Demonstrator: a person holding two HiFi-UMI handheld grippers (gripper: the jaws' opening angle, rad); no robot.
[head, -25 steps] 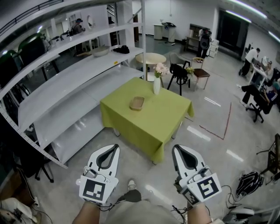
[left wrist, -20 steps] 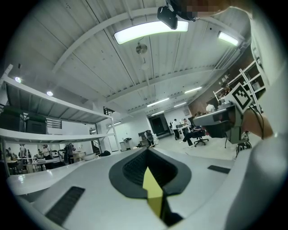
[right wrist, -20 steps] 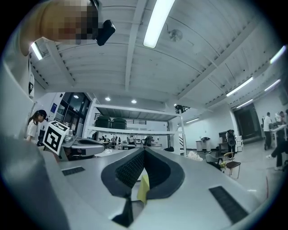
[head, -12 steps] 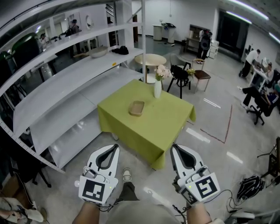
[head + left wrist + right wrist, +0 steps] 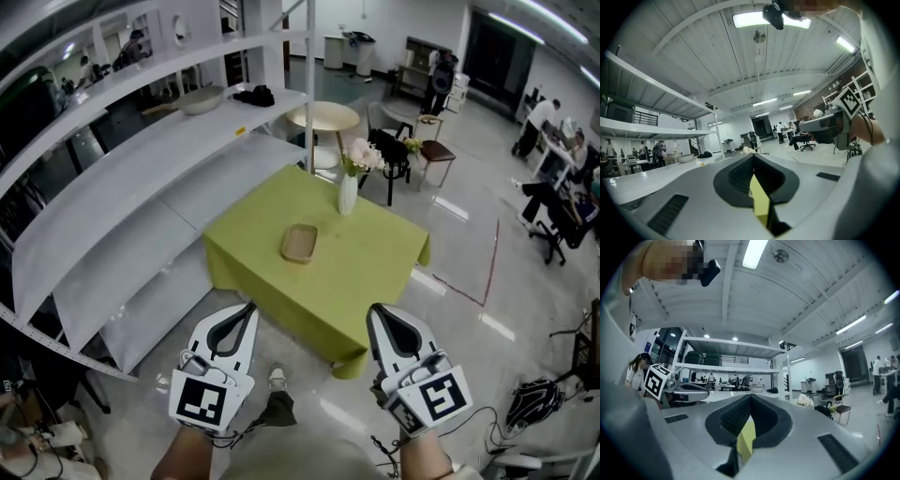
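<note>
Head view: rect. tan tray [image 5: 299, 243] ctr of lime-green tablecloth [image 5: 375, 272]

The table is hidden under the green tablecloth [image 5: 319, 281]; the tray [image 5: 300, 243] on it, perhaps wooden, is too small for contents to be told.

My left tongs [image 5: 246, 311] and right tongs [image 5: 377, 311] are white shells with black ribbed pads [image 5: 740, 176] — each bears a black-and-white marker cube [image 5: 203, 401].

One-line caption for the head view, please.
Both shut, the left gripper and right gripper face a green-clothed table bearing a shallow tray and a flower vase.
</note>
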